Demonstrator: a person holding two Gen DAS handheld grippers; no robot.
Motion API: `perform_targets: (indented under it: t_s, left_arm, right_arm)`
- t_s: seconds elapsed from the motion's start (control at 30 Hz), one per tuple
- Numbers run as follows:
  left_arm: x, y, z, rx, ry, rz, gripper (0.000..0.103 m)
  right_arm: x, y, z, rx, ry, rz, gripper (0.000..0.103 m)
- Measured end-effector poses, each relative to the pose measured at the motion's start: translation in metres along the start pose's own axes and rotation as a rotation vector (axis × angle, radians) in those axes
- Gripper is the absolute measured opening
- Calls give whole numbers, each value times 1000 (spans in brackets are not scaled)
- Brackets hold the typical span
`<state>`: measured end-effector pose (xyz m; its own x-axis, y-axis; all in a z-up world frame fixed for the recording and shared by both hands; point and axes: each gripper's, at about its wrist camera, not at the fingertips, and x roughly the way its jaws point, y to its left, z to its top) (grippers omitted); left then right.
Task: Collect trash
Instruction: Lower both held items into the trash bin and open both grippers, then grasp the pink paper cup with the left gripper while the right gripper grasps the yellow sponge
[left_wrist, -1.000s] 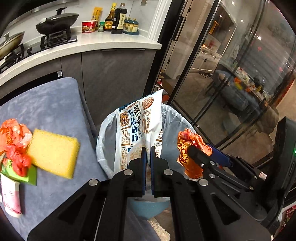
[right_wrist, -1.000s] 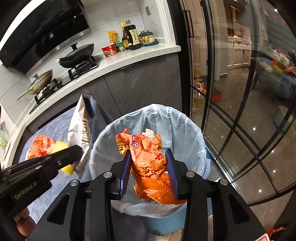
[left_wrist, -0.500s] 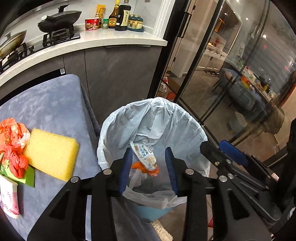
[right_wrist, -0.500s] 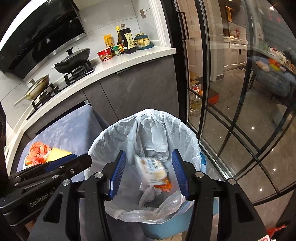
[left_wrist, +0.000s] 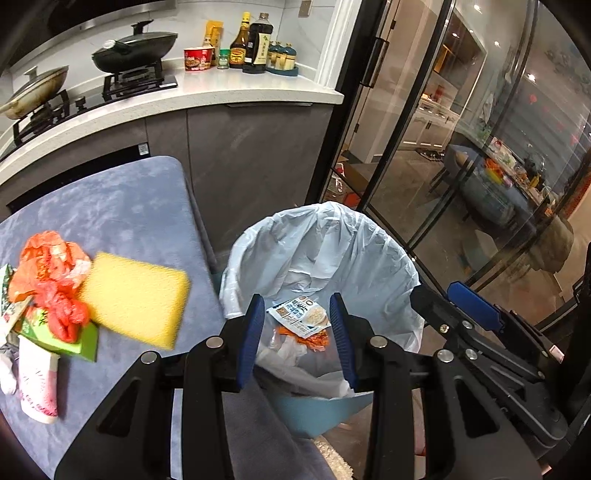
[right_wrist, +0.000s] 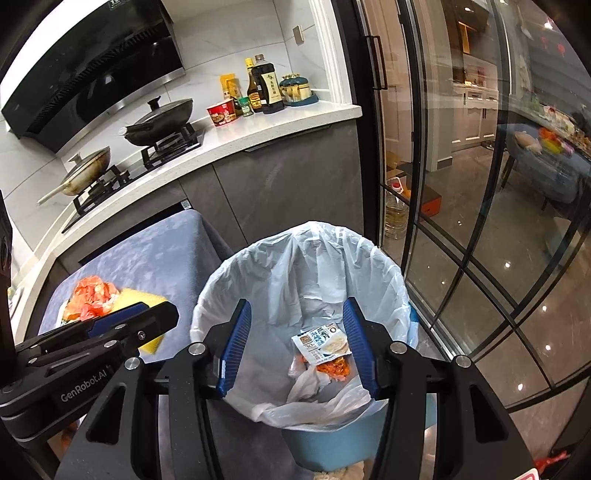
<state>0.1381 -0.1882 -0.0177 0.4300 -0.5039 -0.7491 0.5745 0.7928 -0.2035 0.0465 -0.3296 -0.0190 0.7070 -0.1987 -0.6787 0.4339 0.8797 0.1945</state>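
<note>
Right now my left gripper (left_wrist: 297, 330) has its two blue fingers (left_wrist: 250, 334) wide apart, and nothing is between them. My right gripper (right_wrist: 297, 345) is wide apart too, and it holds nothing. Both hang just over the trash bin (right_wrist: 325, 448), which is blue and has a pale plastic bag (left_wrist: 332, 243) lining it. Down inside the bag lies a white snack packet (right_wrist: 322, 343) with a picture of food on it. It sits on top of an orange wrapper (right_wrist: 334, 367) and some crumpled clear plastic. Just beside the bin, on my left, is a table with a soft blue-grey cloth (left_wrist: 110, 203). On the cloth lies a yellow sponge (left_wrist: 135, 297). Touching the sponge is a pile of more trash: a crumpled orange and red wrapper (left_wrist: 51, 273), a green packet (left_wrist: 64, 338) under it, and a pink and white packet (left_wrist: 38, 386) near the edge. Farther back is a white kitchen counter (left_wrist: 207, 96) with pans on the stove and some bottles.
</note>
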Motion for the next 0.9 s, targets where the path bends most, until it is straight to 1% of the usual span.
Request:
perform_targets:
  t_s: [0.07, 0.13, 0.2, 0.3, 0.37, 0.43, 0.47, 0.57, 0.73, 0.8, 0.9]
  left_arm:
    - [-6, 4, -3, -6, -4, 5, 36]
    - [-14, 10, -9, -12, -12, 20, 41]
    - [-23, 18, -15, -19, -22, 33, 44]
    - [-34, 31, -25, -29, -25, 66, 46]
    - [-40, 43, -33, -43, -25, 83, 49]
    - [-47, 55, -41, -64, -25, 103, 56]
    - [-50, 63, -46, -75, -25, 115, 56]
    - [-61, 86, -60, -106, -18, 167, 62]
    - [-77, 131, -86, -163, -18, 266, 81]
    - [-81, 150, -97, -190, -18, 307, 86]
    - [-82, 174, -107, -227, -6, 353, 86]
  right_arm:
    - [-5, 6, -3, -4, -2, 8, 51]
    - [-9, 12, -7, -13, -2, 16, 51]
    - [-13, 19, -11, -20, 0, 24, 51]
    - [-18, 34, -19, -37, 7, 42, 51]
    - [-21, 42, -23, -47, 13, 53, 51]
    - [-23, 52, -30, -60, 22, 65, 51]
    - [-24, 57, -34, -66, 26, 73, 51]
    - [-25, 70, -43, -77, 41, 88, 51]
    - [-26, 91, -57, -97, 66, 112, 51]
    - [-26, 98, -62, -106, 76, 121, 51]
    - [-24, 109, -68, -116, 94, 137, 51]
